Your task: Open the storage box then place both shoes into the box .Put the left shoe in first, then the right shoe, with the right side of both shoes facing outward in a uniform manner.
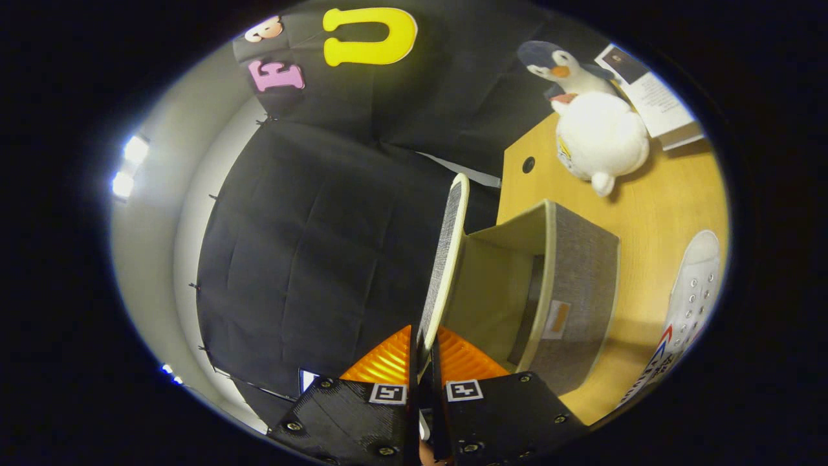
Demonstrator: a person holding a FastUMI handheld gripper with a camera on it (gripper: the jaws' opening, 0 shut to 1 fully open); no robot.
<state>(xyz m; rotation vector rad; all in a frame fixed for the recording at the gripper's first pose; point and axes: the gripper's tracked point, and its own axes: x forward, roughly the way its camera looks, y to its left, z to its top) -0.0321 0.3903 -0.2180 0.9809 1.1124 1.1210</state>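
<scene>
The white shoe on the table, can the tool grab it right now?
Probably not yet. The tool is shut on the box lid, holding it up, so its fingers are busy. The white shoe lies on the table beyond the grey storage box, untouched.

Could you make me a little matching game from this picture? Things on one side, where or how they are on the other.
Things:
1. lid
2. storage box
3. toy penguin
4. white shoe

Places or states:
A. sits on the table beyond the box, beside a booklet
B. lies on the table next to the box
C. pinched between the orange fingers, lifted up
D. stands open with its inside showing

Pairs: 1-C, 2-D, 3-A, 4-B
</scene>
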